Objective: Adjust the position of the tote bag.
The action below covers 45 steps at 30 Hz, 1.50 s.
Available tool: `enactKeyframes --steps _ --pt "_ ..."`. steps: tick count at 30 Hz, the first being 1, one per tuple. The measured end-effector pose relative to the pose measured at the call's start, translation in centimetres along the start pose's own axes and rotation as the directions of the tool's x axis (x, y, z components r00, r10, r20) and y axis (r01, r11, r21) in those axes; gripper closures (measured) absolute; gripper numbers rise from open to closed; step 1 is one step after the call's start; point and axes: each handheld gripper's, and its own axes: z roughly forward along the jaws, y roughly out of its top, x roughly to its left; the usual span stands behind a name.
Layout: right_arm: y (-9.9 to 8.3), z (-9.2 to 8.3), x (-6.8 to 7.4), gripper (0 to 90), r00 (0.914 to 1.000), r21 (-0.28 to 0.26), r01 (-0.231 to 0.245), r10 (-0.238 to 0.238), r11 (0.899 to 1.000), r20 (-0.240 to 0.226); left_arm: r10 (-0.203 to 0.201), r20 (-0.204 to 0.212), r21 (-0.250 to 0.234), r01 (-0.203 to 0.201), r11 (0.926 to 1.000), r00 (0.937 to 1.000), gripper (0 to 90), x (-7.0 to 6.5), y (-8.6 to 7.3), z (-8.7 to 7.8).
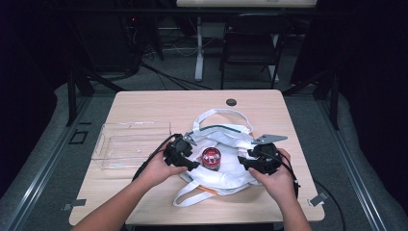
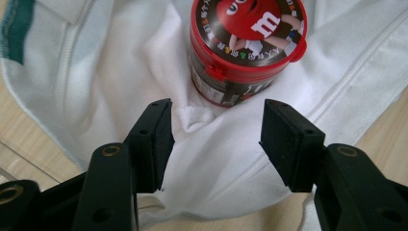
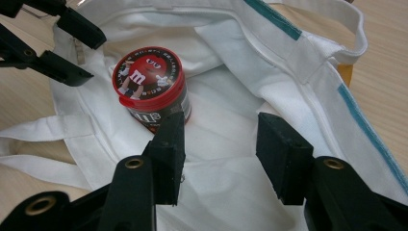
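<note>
High view, near to far. Two forearms enter from the six o'clock edge, each hand carrying one of two tongs. The left tongs [image 1: 195, 165] lie at nine o'clock of the single candy tub [image 1: 210, 158]; the right tongs [image 1: 242, 162] lie at three o'clock of it. Both are released: in the left gripper view the jaws stand apart over bare white cloth, with the candy tub [image 2: 246, 48] just beyond them at twelve o'clock and nothing between the pads. In the right gripper view the jaws likewise stand apart over cloth, the candy tub [image 3: 150, 86] at eleven o'clock of them and the left tongs [image 3: 72, 48] farther off at ten o'clock.

One candy tub, red-lidded and dark-walled, stands upright on the one white tote bag [image 1: 226, 178], its long axis vertical and its printed lid facing up. The white tote bag lies flat, with two white strap loops, one at six o'clock and one at twelve o'clock, and green trim along its far edge.

One clear plastic tray [image 1: 130, 144] rests at nine o'clock of the bag, well apart from the tub. The counter [image 1: 159, 103] is pale wood with one dark round grommet [image 1: 231, 102] near its far edge. Beyond, one dark folding chair [image 1: 250, 48] stands on grey floor in a dim room.
</note>
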Motion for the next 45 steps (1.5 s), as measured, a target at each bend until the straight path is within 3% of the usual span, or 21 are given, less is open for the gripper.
enactKeyframes --steps 18,27,35,39,42,45 --pt "-0.1 -0.1 -0.3 53.7 0.9997 -0.005 -0.019 0.019 1.000 -0.016 0.058 0.035 0.013 -0.058 0.9982 0.9977 45.0 -0.6 -0.3 2.2" --pt "-0.1 -0.1 -0.3 53.7 0.9996 -0.007 -0.020 0.020 1.000 -0.020 0.093 0.042 0.036 -0.094 0.9949 0.9948 49.3 -1.0 -0.3 2.4" --pt "-0.1 0.0 -0.3 55.1 0.9994 -0.004 -0.025 0.025 1.000 -0.022 0.132 0.026 0.069 -0.134 0.9886 0.9909 56.8 -1.3 -0.5 2.4" --pt "-0.3 0.2 -0.6 61.7 0.9991 0.021 -0.030 0.031 0.999 -0.028 0.153 0.018 0.088 -0.154 0.9841 0.9881 60.6 -1.4 -0.6 2.6" --pt "-0.4 0.3 -0.7 62.3 0.9992 0.029 -0.032 0.032 0.999 -0.024 0.190 0.005 0.103 -0.189 0.9765 0.9818 62.3 -1.6 -0.6 2.7" --pt "-0.4 0.3 -0.8 62.3 0.9992 0.034 -0.032 0.033 0.999 -0.024 0.199 0.001 0.106 -0.198 0.9745 0.9801 66.0 -1.7 -0.7 2.6"
